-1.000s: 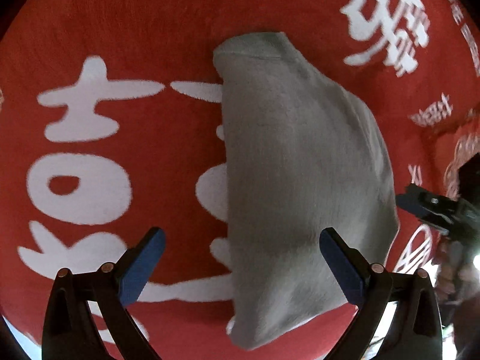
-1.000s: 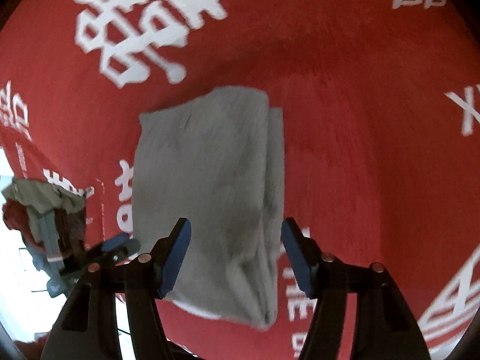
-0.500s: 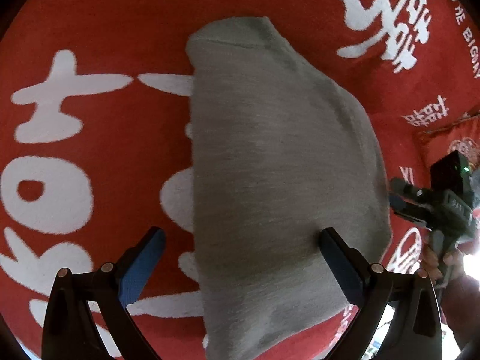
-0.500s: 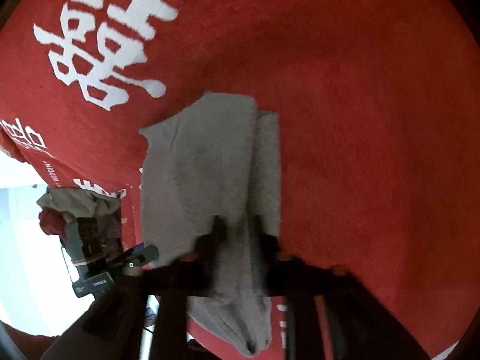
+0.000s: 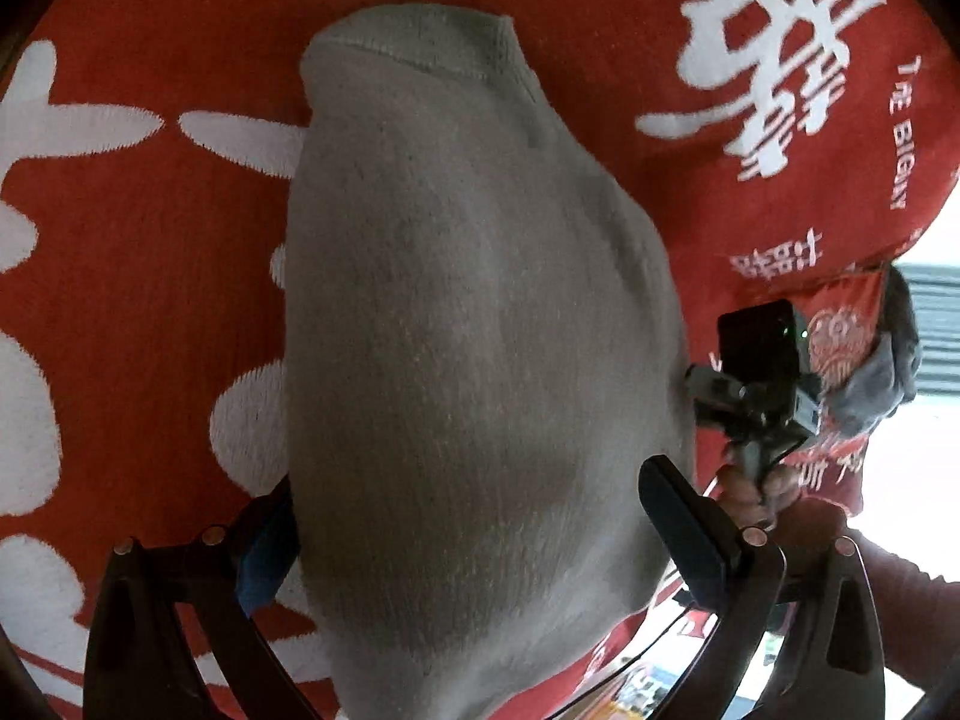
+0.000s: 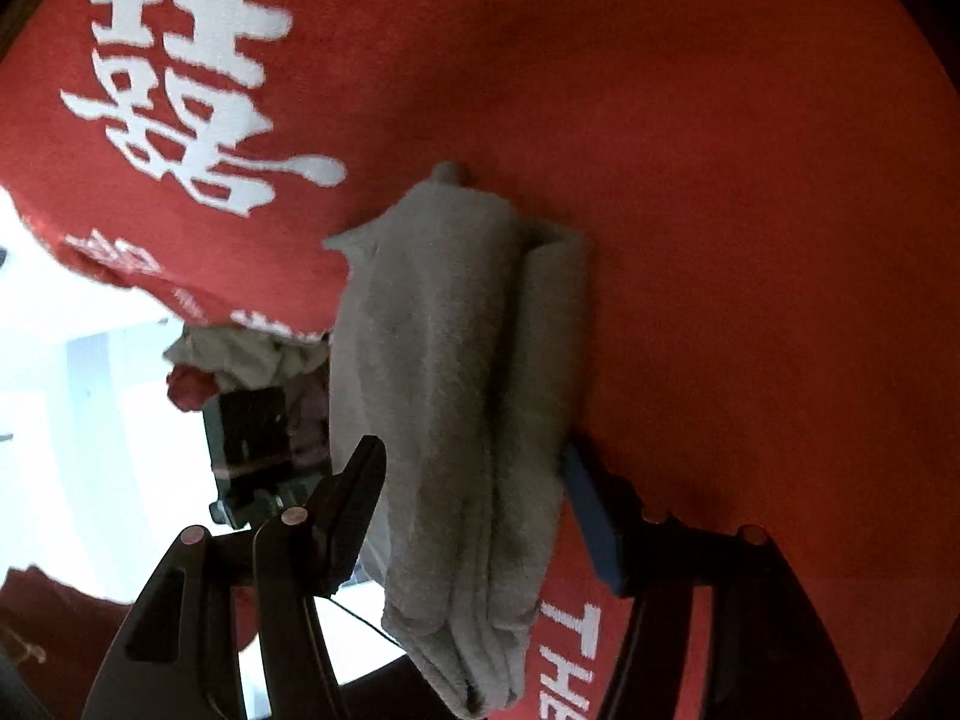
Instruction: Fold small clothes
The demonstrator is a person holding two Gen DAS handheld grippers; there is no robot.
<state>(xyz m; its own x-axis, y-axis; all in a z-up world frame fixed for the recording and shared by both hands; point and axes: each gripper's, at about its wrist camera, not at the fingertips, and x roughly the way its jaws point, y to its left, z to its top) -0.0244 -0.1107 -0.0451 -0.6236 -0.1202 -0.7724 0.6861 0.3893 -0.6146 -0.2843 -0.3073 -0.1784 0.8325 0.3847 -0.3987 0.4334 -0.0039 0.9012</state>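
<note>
A folded grey garment lies on a red cloth with white characters. In the left wrist view it fills the middle, and my left gripper is open with a finger on each side of its near end. In the right wrist view the grey garment shows as stacked folded layers. My right gripper is open, its fingers either side of the garment's near part. I cannot tell whether the fingers touch the fabric. The right gripper also shows in the left wrist view at the garment's right edge.
The red cloth's edge runs close on the left in the right wrist view, with a bright floor beyond. A heap of other clothes lies past that edge. A grey garment hangs at the right edge in the left wrist view.
Both grippers have moved in closer over the grey garment. The right gripper looked closed on the fabric half a second ago and now stands open around it.
</note>
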